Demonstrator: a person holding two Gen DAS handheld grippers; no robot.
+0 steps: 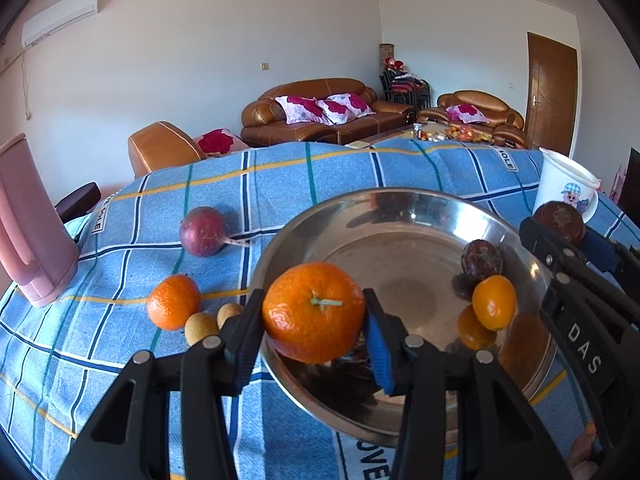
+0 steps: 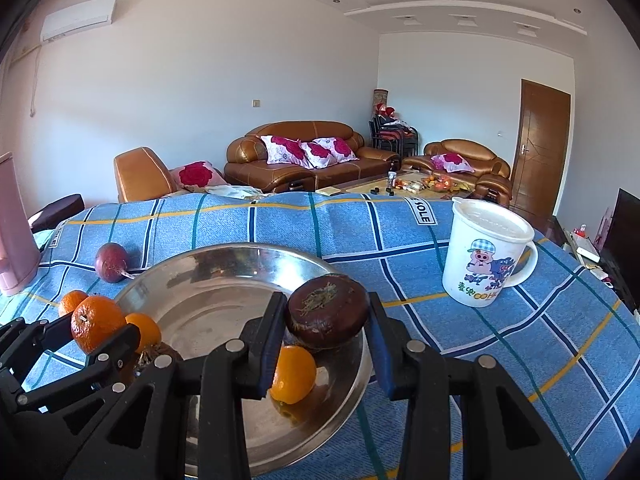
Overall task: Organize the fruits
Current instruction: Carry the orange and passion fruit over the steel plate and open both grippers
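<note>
Clamping a tangerine (image 1: 314, 312), the left gripper (image 1: 314, 316) hides the bowl (image 1: 400, 216) rim — only the right view shows the right gripper (image 2: 326, 320) squeezing a dark brown fruit (image 2: 328, 316) fully.

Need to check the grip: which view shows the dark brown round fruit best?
Right wrist view: the dark brown round fruit sits centred between that tool's pads, above the steel bowl. Left wrist view shows it only at the right edge, partly hidden.

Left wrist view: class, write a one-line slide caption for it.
Left gripper holds a mandarin over the steel bowl's near rim.
</note>
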